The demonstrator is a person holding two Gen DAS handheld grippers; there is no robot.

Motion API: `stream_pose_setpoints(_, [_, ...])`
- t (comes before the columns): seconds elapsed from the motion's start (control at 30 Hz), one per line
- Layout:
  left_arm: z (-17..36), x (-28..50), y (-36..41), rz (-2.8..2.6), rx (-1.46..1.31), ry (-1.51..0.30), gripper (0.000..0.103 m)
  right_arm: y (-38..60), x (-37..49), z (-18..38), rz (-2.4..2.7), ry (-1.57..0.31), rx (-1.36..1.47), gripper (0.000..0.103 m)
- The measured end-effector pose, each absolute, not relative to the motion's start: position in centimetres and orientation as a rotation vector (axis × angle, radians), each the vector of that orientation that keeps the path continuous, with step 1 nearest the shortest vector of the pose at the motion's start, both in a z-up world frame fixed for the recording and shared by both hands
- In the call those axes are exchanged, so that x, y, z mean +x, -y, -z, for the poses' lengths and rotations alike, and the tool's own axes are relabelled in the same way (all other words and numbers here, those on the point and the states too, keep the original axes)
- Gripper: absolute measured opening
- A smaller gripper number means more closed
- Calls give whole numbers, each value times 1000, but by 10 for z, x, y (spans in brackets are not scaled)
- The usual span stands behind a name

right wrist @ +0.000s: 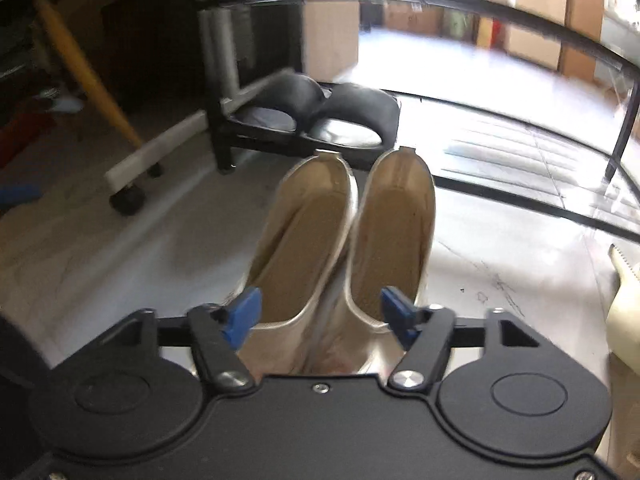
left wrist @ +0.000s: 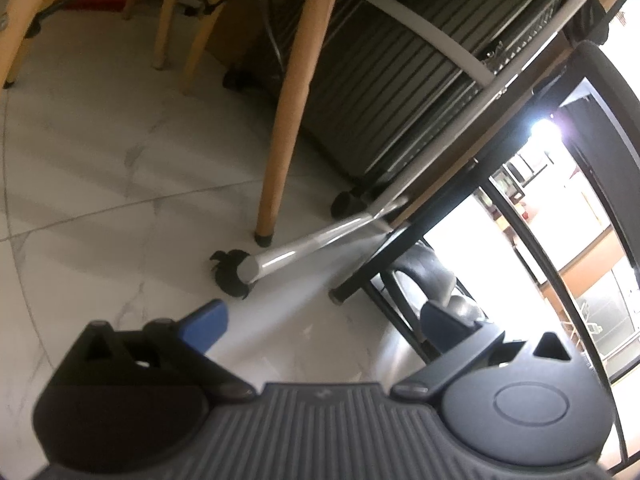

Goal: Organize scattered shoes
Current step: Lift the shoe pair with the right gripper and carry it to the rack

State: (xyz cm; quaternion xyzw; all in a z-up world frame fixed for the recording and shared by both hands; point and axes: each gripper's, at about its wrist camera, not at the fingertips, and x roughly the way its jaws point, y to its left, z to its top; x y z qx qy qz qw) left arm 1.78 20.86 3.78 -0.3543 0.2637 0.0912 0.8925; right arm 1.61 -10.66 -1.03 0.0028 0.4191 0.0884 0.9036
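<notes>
My right gripper is shut on a pair of silver flat shoes with tan insoles, pinching both together near their toe ends, heels pointing away. Ahead of them a pair of black shoes sits on the low shelf of a black rack. My left gripper is open and empty above the white marble floor. A black shoe on the rack shows beyond its right fingertip.
A wooden chair leg, a grey caster bar with a black wheel and a ribbed dark case stand ahead of the left gripper. A cream shoe lies at the right edge. A glass door is behind the rack.
</notes>
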Motion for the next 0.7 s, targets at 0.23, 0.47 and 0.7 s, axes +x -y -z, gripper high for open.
stream_pose_setpoints(0.23, [-34, 18, -215, -201, -783, -547, 102, 97, -6, -1, -359, -837, 61, 60])
stream_pose_setpoints(0.47, [-35, 18, -213, -195, -761, -546, 102, 75, 8, 27, -244, -864, -73, 48])
stream_pose_setpoints(0.7, [-34, 22, -211, -199, -756, -561, 102, 66, 8, 29, -269, -854, -153, 30])
